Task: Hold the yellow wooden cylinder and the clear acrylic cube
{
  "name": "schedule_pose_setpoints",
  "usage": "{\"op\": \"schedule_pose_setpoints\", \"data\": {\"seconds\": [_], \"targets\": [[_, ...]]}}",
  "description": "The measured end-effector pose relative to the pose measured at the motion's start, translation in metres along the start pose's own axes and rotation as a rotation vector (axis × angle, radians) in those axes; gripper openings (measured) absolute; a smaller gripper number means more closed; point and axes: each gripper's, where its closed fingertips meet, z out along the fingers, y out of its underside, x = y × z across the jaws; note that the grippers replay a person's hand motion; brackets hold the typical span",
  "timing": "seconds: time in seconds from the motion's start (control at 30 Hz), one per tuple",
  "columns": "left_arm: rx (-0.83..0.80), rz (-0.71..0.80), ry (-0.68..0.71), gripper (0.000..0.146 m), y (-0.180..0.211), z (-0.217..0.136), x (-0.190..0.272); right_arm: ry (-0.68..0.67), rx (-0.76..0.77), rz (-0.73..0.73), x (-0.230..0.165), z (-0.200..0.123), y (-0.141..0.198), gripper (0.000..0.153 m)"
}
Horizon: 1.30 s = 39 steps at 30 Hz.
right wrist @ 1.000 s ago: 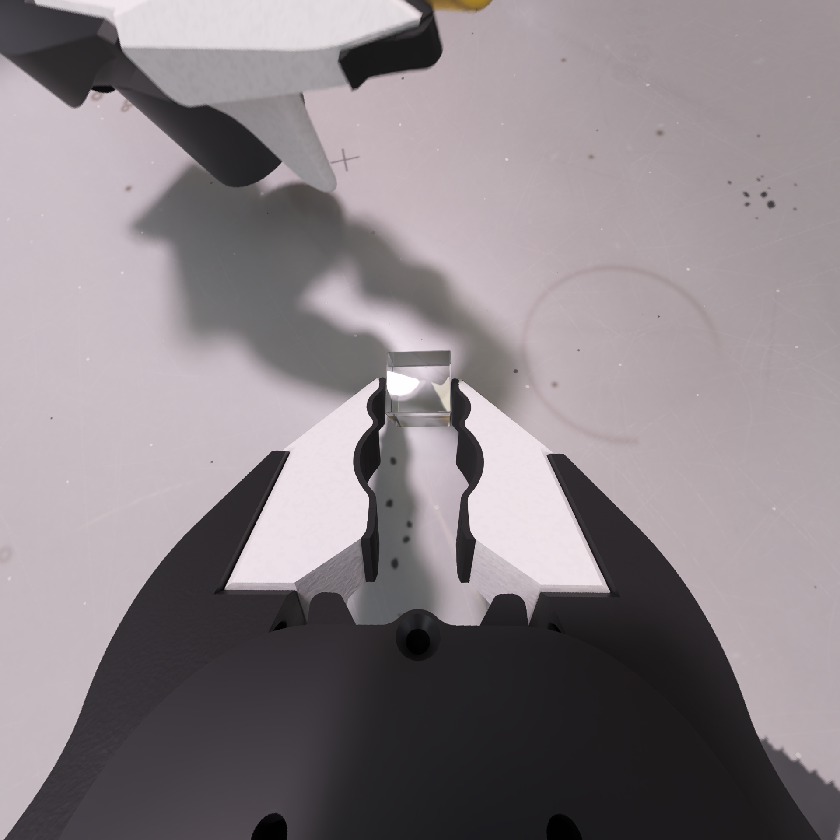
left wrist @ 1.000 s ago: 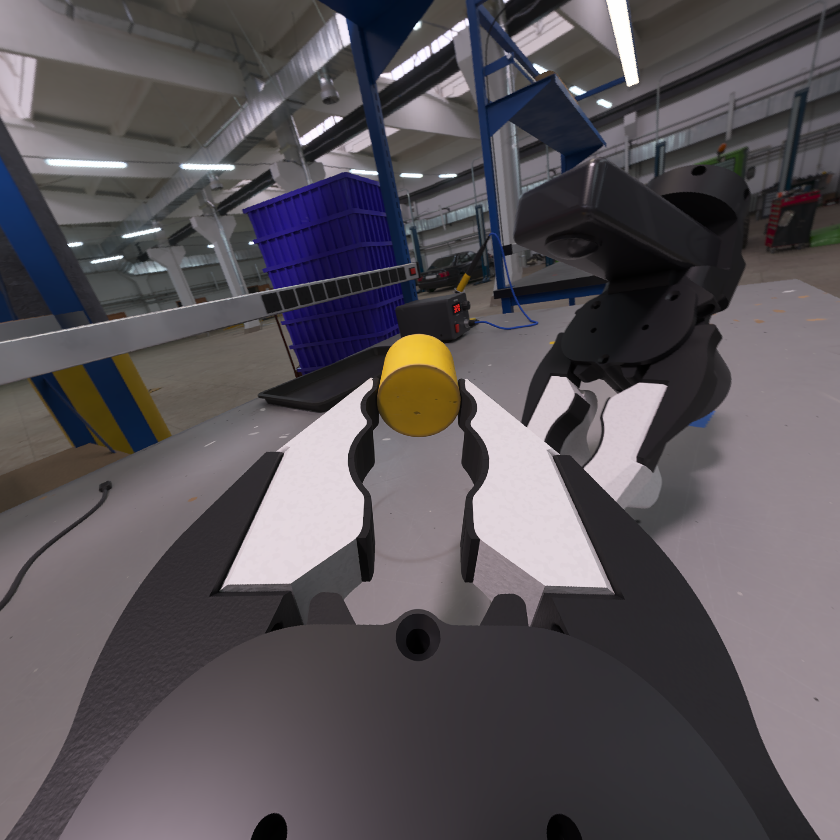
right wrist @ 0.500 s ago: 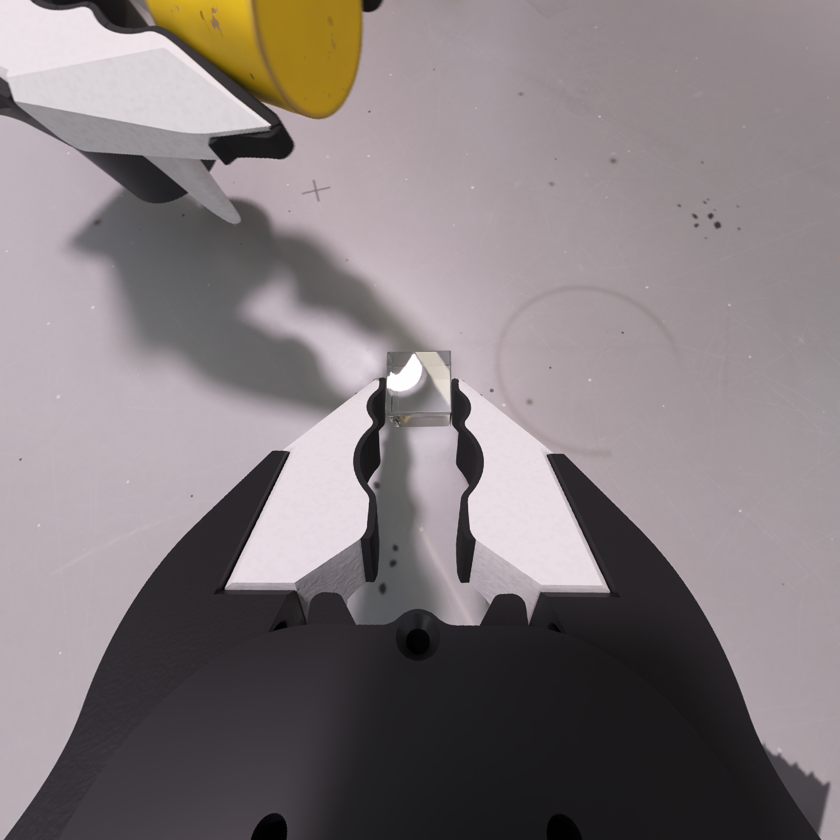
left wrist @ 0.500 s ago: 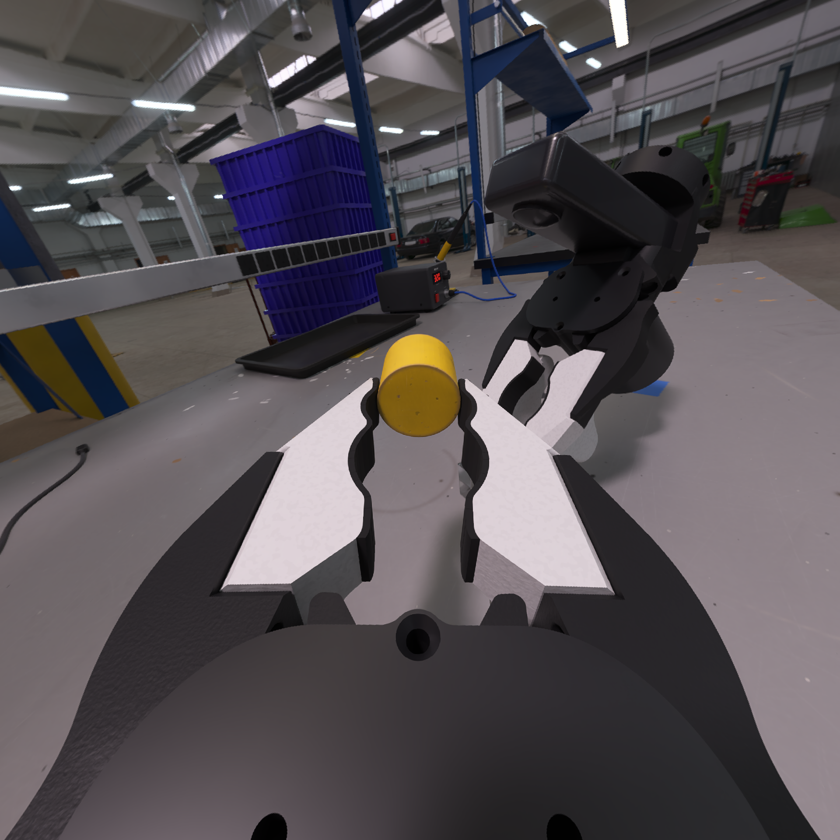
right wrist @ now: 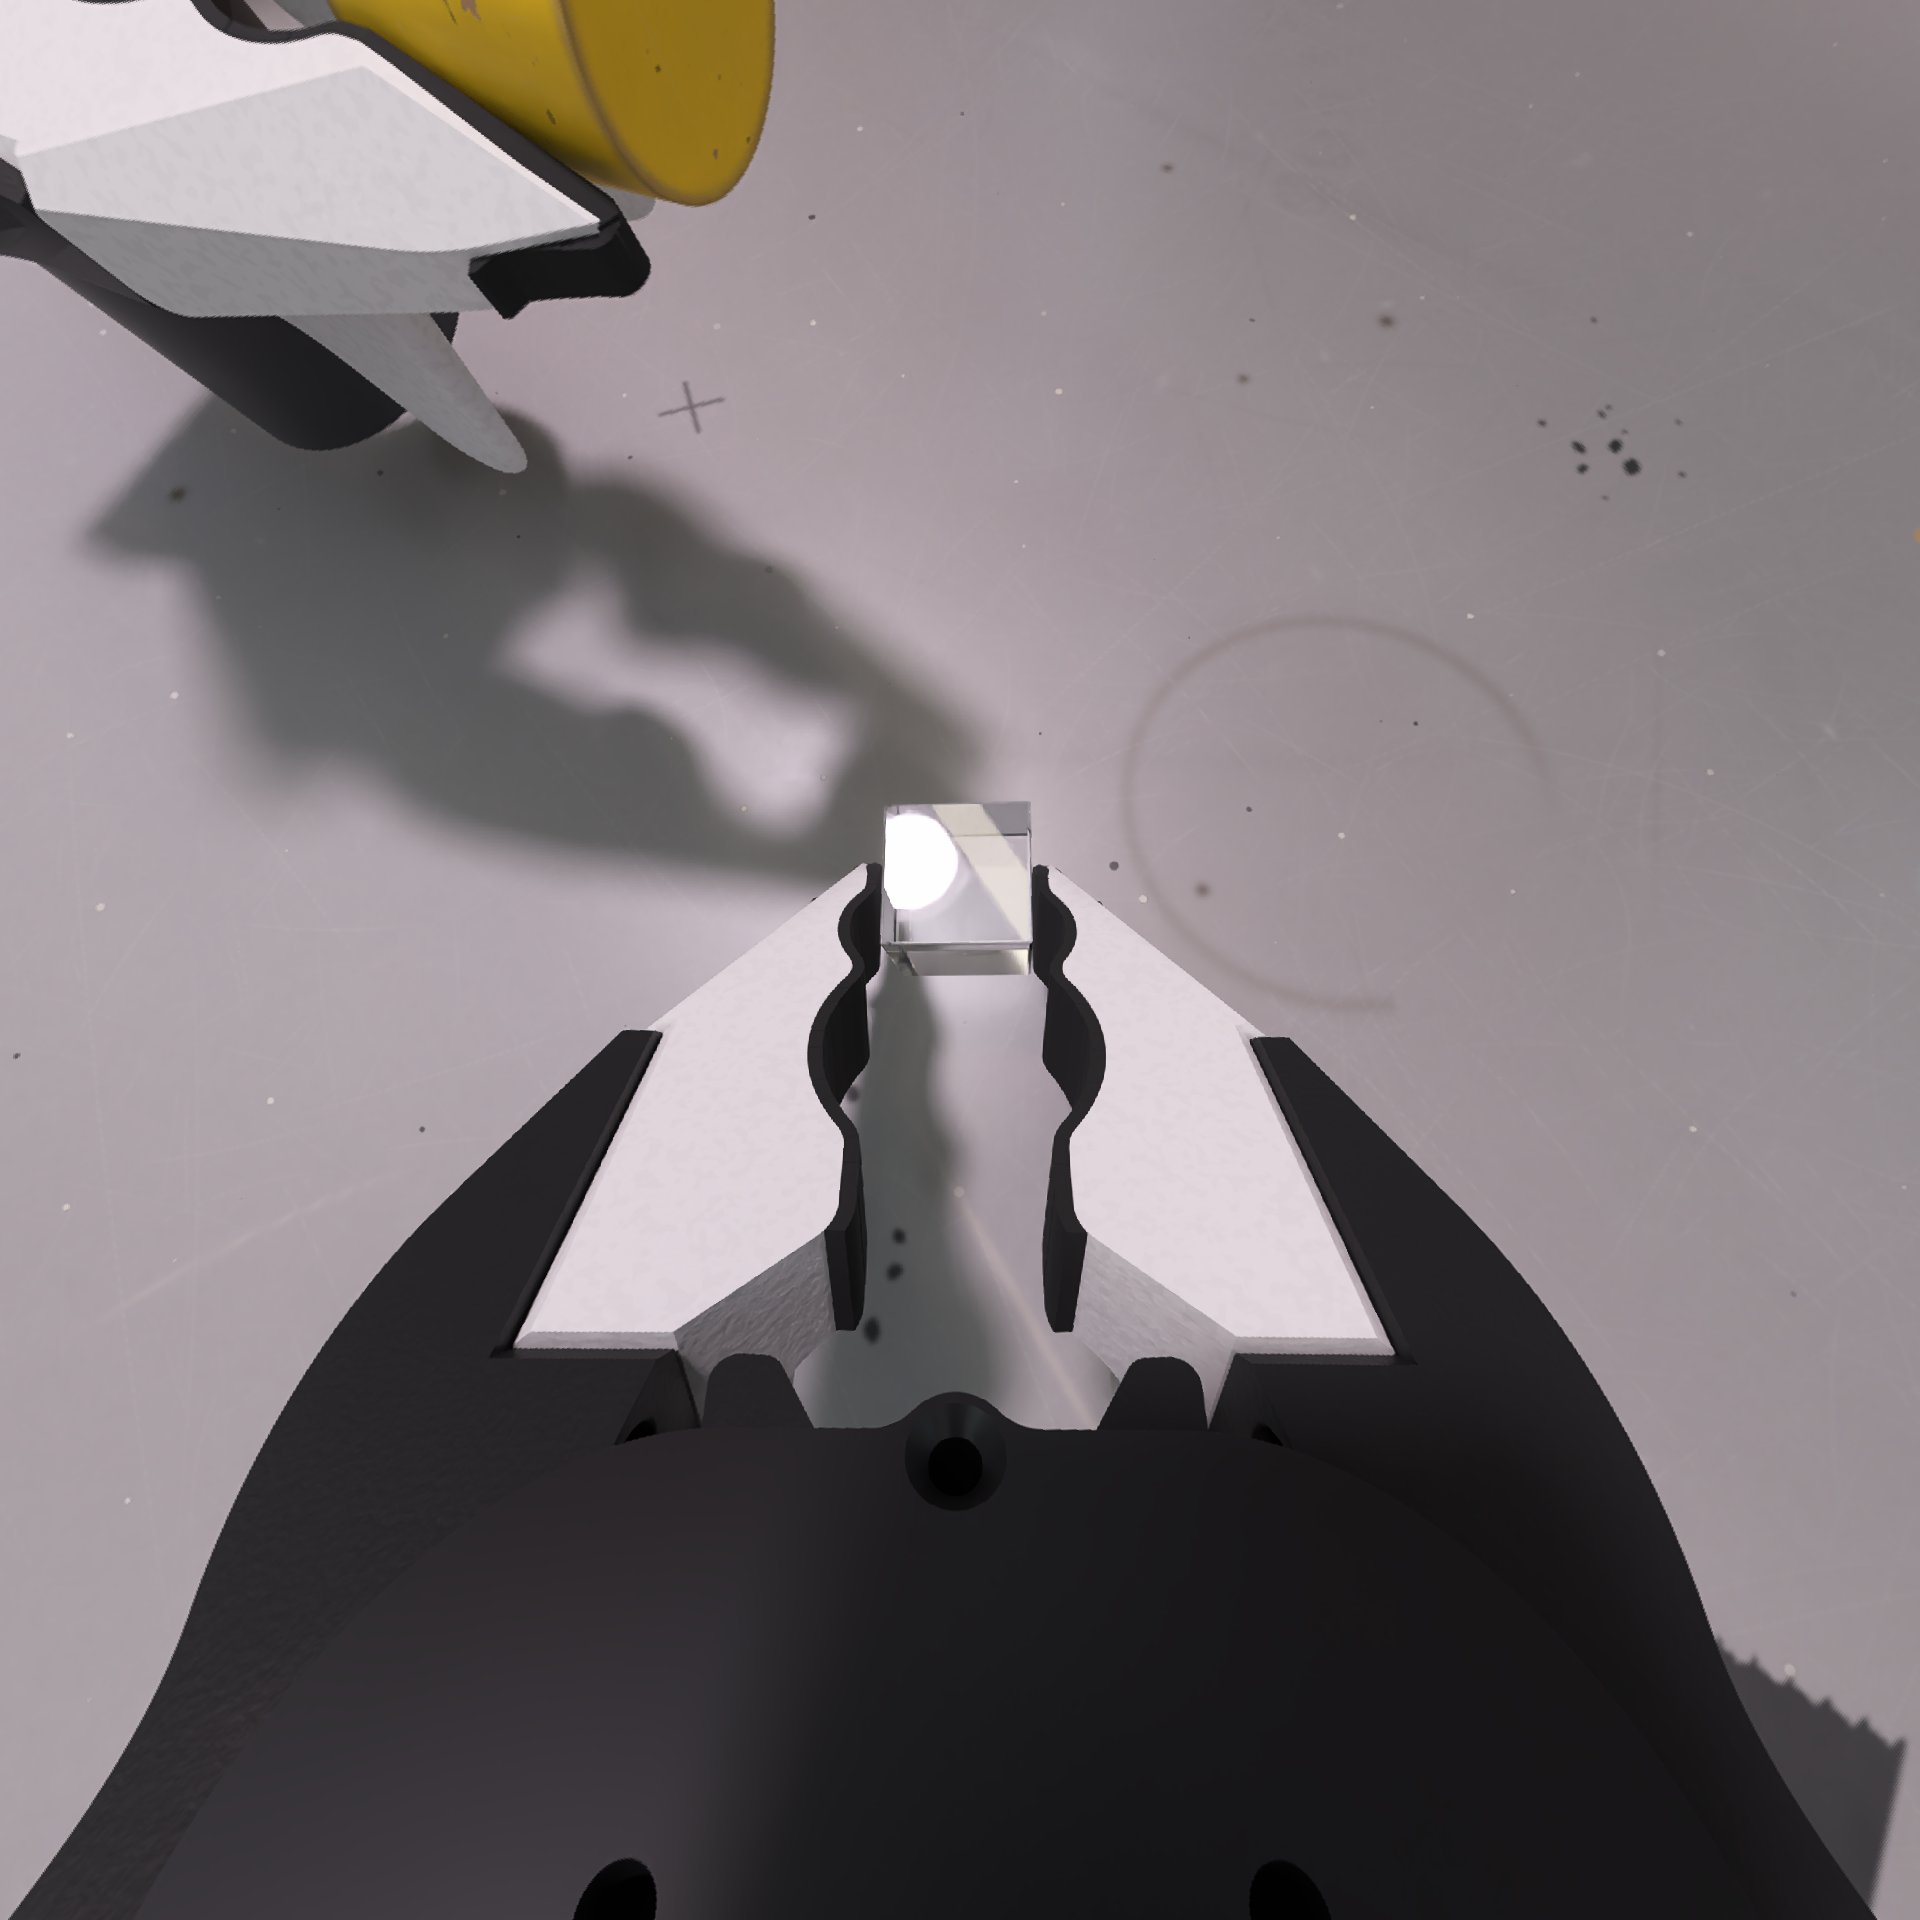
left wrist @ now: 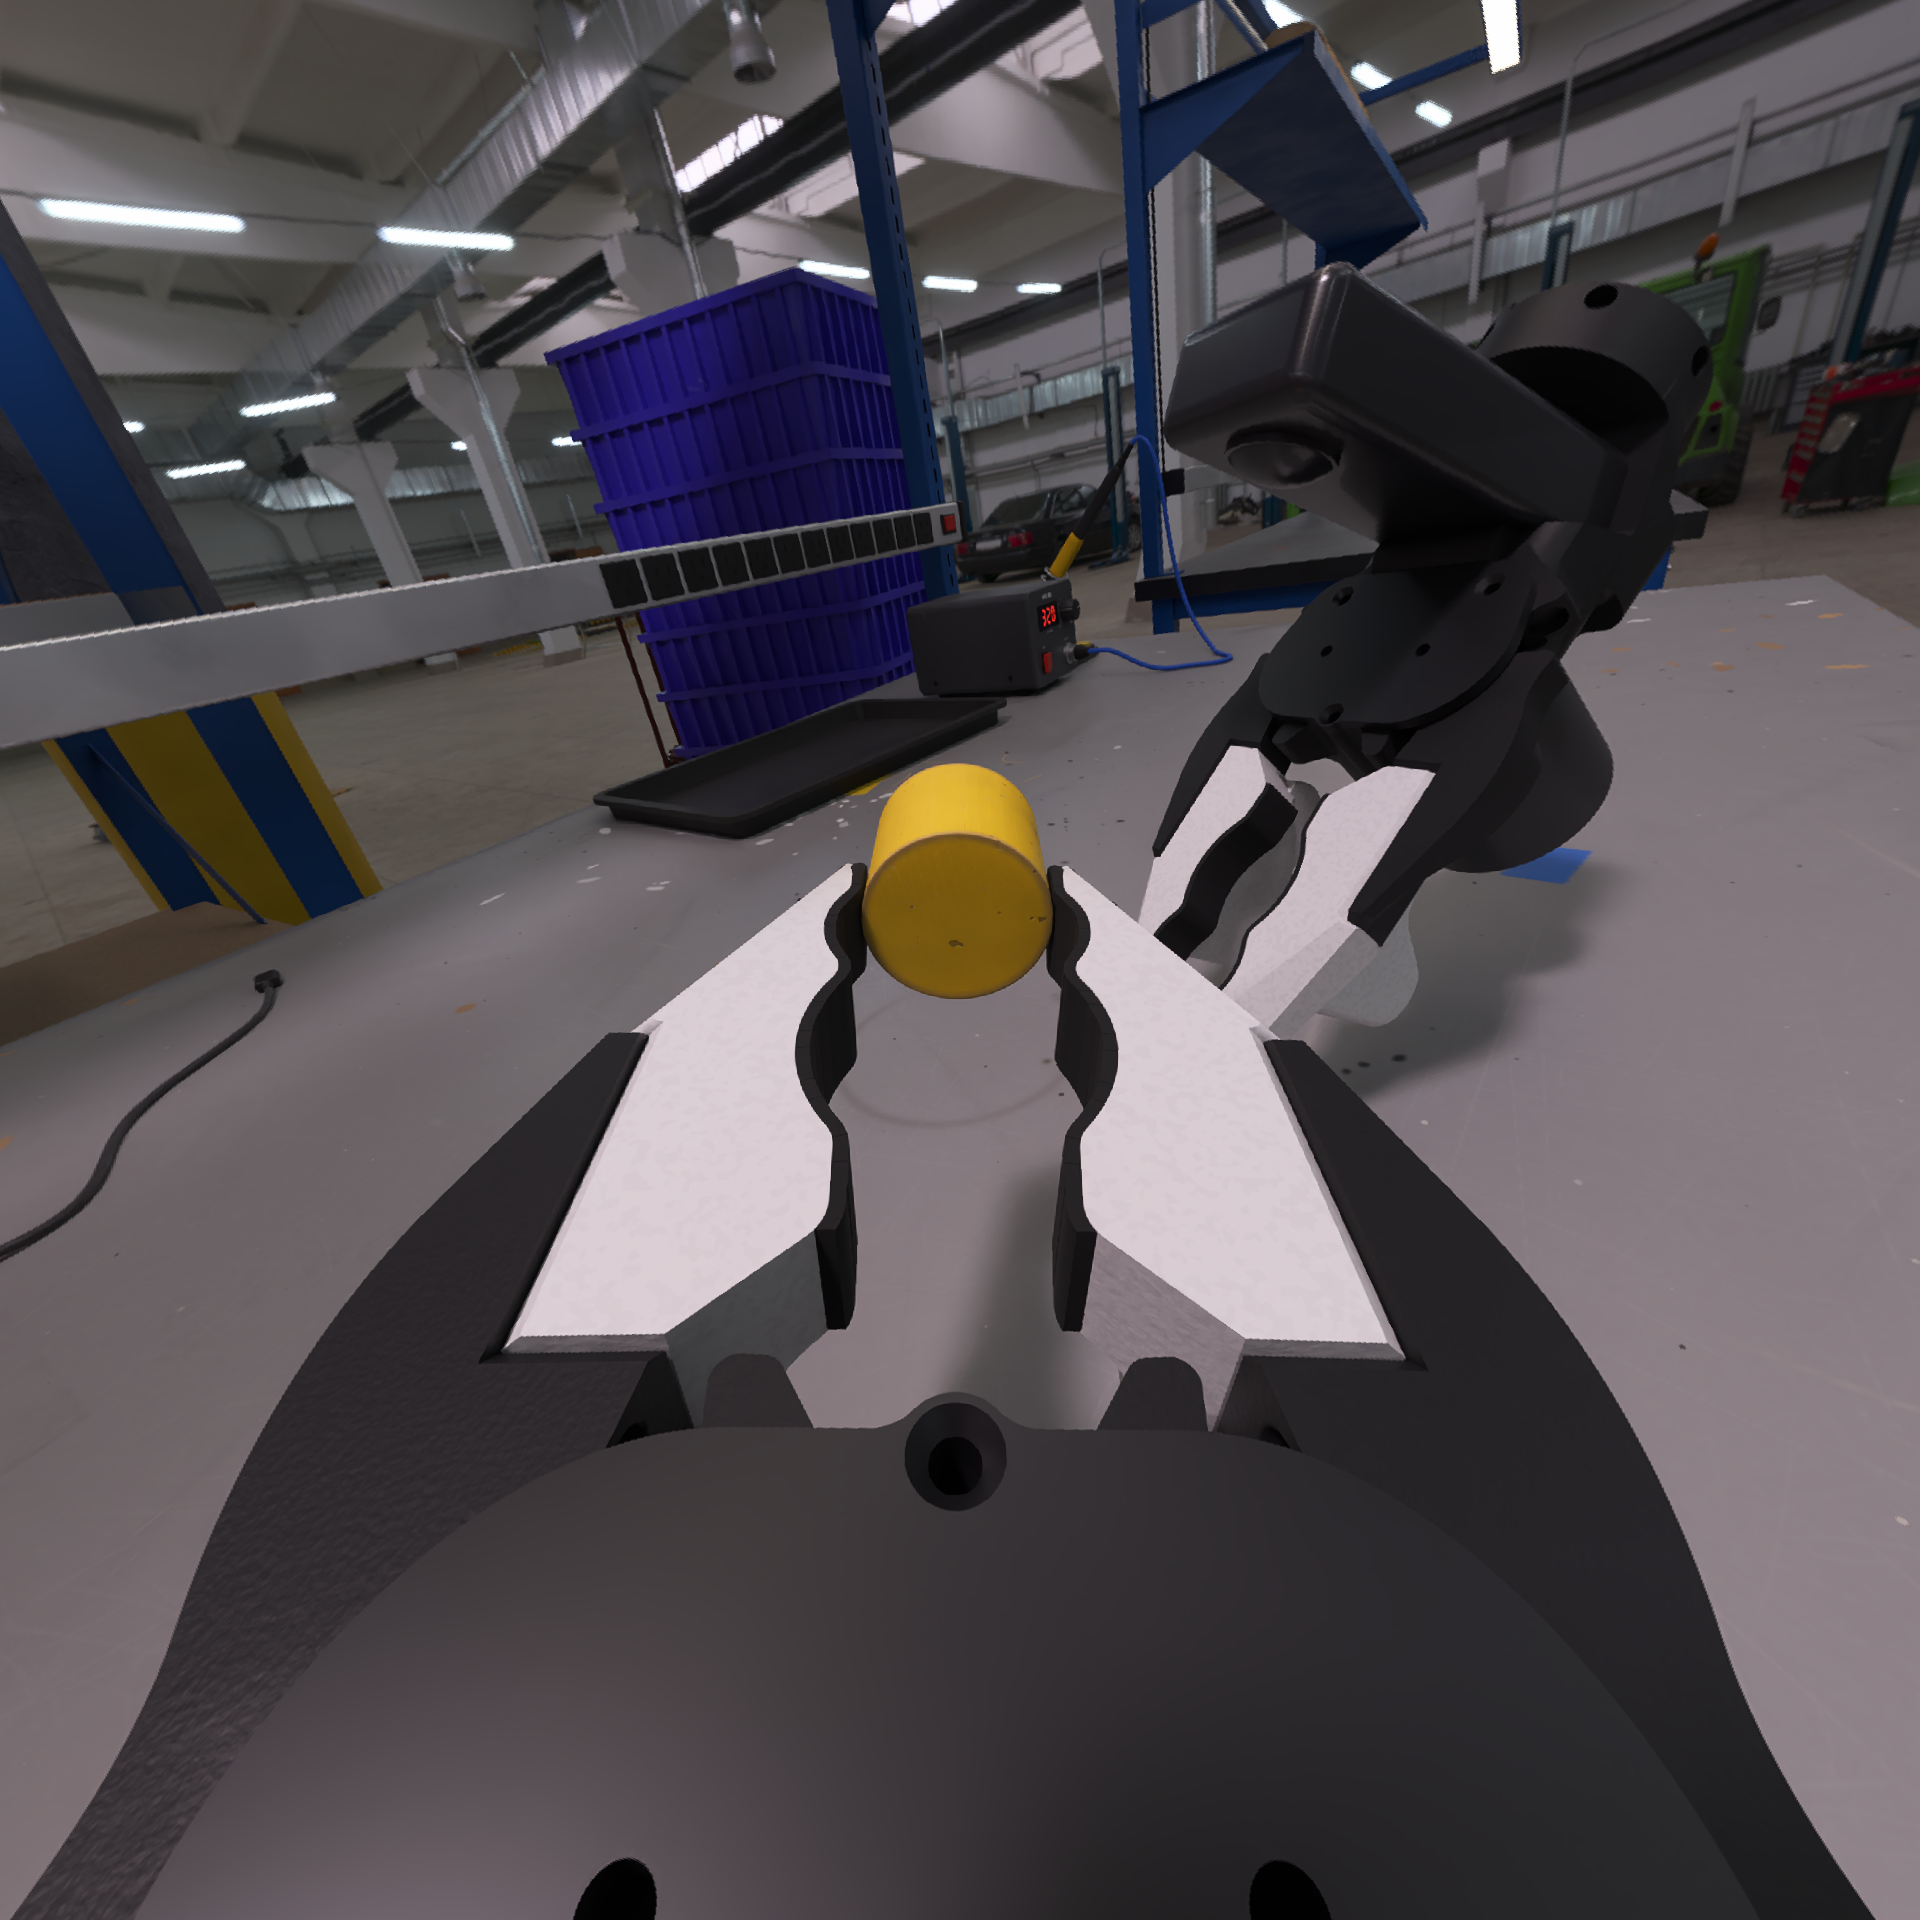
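Observation:
My left gripper (left wrist: pixel 956 909) is shut on the yellow wooden cylinder (left wrist: pixel 956 883), held between its fingertips above the grey table. The cylinder also shows at the top left of the right wrist view (right wrist: pixel 582 83), with the left gripper's fingers (right wrist: pixel 312 229) around it. My right gripper (right wrist: pixel 956 904) is shut on the clear acrylic cube (right wrist: pixel 961 894), held at its fingertips above the table. In the left wrist view the right gripper (left wrist: pixel 1288 914) hangs to the right of the cylinder, pointing down; the cube is hard to make out there.
The grey table (left wrist: pixel 1558 1195) carries a black tray (left wrist: pixel 800 764), a black box with a red display (left wrist: pixel 992 649), a blue cable (left wrist: pixel 1164 644) and a black cable (left wrist: pixel 135 1122) at the left. Blue crates (left wrist: pixel 748 499) and a grey rail (left wrist: pixel 416 613) stand behind.
Both grippers have kept their hold. In the right wrist view the left gripper with the cylinder has come farther into the frame, and the table looks farther below.

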Motion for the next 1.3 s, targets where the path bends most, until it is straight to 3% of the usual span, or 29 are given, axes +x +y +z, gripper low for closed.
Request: {"op": "schedule_pose_setpoints", "data": {"seconds": [0.9, 1.13, 1.3], "targets": [[-0.007, -0.046, -0.013, 0.034, 0.003, 0.0, -0.005, 0.047, -0.015, 0.02, 0.007, -0.002, 0.002, 0.028], [-0.006, -0.049, -0.015, 0.034, 0.003, 0.0, -0.006, -0.074, -0.064, 0.003, -0.014, 0.002, 0.011, 0.028], [-0.007, -0.052, -0.012, 0.034, 0.003, 0.0, -0.006, -0.086, -0.069, -0.012, -0.018, 0.004, 0.012, 0.028]]}}
